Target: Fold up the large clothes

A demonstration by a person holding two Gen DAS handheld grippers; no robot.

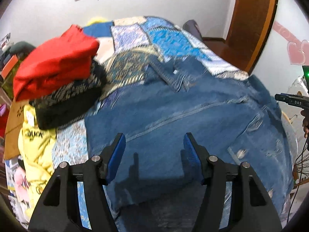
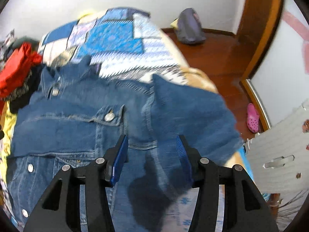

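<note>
Both grippers have their fingers spread wide with nothing between them: the left gripper (image 1: 154, 141) hangs over the near half of the denim jacket (image 1: 173, 116), the right gripper (image 2: 152, 143) over its sleeve (image 2: 193, 116) at the bed's right side. The jacket lies spread on the quilt (image 1: 154, 36), beside a red and black stack (image 1: 58, 73). Looks like folding hasn't really started, so next up is probably pinching that sleeve and swinging it inward.

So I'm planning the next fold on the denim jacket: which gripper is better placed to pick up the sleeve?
Probably the right gripper: it hangs open over the denim jacket, the sleeve just ahead of its fingers. The left gripper, also open, faces plain denim.
</note>
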